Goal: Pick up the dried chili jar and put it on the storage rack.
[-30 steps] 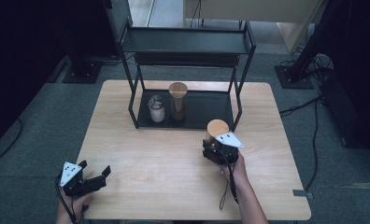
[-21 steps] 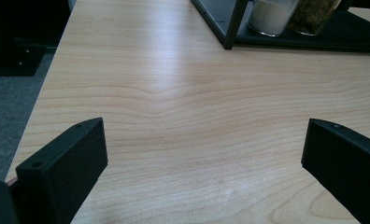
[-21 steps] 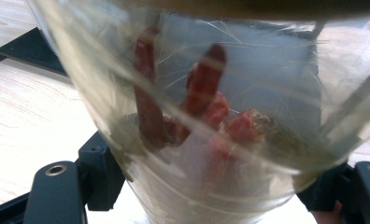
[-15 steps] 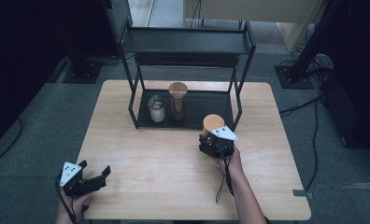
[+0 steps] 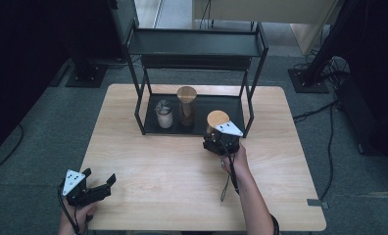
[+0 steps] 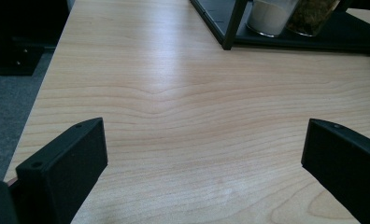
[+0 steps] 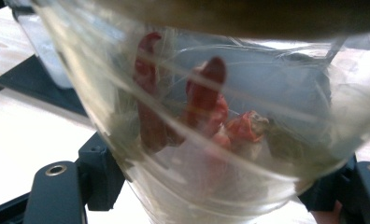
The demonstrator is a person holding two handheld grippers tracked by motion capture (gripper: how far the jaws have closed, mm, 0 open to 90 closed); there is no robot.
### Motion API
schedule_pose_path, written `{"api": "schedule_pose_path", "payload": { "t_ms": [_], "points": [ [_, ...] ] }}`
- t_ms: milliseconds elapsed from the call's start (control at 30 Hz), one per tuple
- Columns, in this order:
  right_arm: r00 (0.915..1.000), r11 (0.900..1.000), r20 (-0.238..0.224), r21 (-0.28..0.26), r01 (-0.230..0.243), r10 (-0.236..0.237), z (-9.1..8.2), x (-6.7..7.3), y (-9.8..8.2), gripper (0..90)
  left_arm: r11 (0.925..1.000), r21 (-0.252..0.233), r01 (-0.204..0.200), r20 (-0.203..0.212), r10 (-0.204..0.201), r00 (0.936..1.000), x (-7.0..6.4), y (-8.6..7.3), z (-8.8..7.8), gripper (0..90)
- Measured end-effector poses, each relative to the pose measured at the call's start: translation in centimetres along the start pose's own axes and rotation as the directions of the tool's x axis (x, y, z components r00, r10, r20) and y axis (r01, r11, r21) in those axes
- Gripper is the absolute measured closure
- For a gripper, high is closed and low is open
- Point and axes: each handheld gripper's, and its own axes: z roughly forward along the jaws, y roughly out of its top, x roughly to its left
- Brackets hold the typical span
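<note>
Chilli jar (image 5: 217,121) is in your right gripper (image 5: 221,143), clamped from both sides, and it's sitting at the front right of the black rack (image 5: 197,46), just at the edge of the rack's bottom tray (image 5: 229,106). In the right gripper view you can see the glass wall close up with the red dried chillies (image 7: 206,100) lying inside, and your black jaws pressed against the jar's lower body on either side. That low grip makes sense: the wooden lid stays free on top and the weight sits between the pads, so the jar shouldn't tip as you carry it.

Look at the tray: a short jar of white powder (image 5: 164,115) and a tall jar with a wooden lid (image 5: 186,105) stand side by side on its left half, and the right half is bare. My read is that this bare spot is where your jar belongs, next in the row.

Your left gripper (image 5: 86,188) is parked down at the near left corner of the table (image 5: 148,161), jaws spread wide with nothing but wood grain between them. Keeping it there leaves the rack's front free for the right hand.

Mind the rack's front right post (image 5: 251,105); the jar is close beside it.
</note>
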Motion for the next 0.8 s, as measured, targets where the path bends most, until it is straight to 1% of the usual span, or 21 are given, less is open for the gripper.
{"api": "schedule_pose_path", "payload": {
  "t_ms": [267, 433, 633, 800],
  "points": [
    [0.9997, 1.0, 0.009, 0.003, -0.022, 0.022, 1.1, -0.2, 1.4, 24.9, 1.0, -0.001, 0.003, 0.001, -0.003, 1.0, 0.0, 0.0, 0.0, 0.5],
    [0.9997, 1.0, 0.018, 0.007, -0.018, 0.017, 1.9, -0.4, 2.2, 24.8, 1.0, -0.003, 0.005, 0.001, -0.005, 1.0, 0.0, 0.0, 0.0, 0.5],
    [0.9991, 0.999, 0.029, 0.016, -0.031, 0.031, 3.0, -0.7, 2.8, 24.9, 1.0, -0.003, 0.007, 0.002, -0.007, 1.0, 0.1, 0.0, 0.0, 0.5],
    [0.9984, 0.999, 0.041, 0.027, -0.04, 0.039, 4.0, -1.0, 3.0, 24.9, 0.9999, -0.004, 0.01, 0.003, -0.01, 0.9999, 0.1, 0.0, 0.0, 0.5]
  ]
}}
